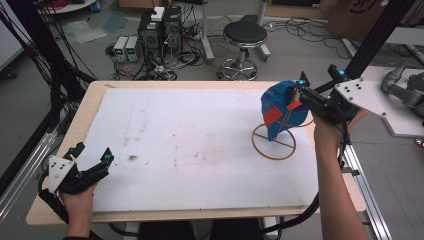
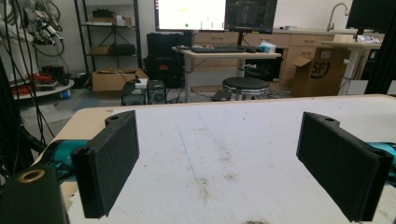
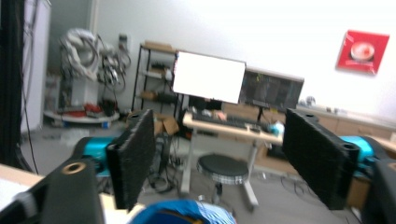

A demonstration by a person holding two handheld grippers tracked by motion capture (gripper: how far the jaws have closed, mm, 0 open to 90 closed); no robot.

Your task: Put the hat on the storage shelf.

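Right now, high view: blue cap (image 1: 279, 109) is sitting on a wooden ring stand (image 1: 274, 141) near the right edge of the white table (image 1: 190, 145). Right gripper (image 1: 301, 95) is hanging beside the cap's top, jaws parted, gripping nothing. Left gripper (image 1: 95, 167) is resting at the front-left corner, jaws apart and empty.
Left gripper view: both pads (image 2: 112, 161) are standing wide over bare surface.
Right gripper view: jaws are spread wide; the cap's blue top (image 3: 184, 212) is peeking in below them, untouched.
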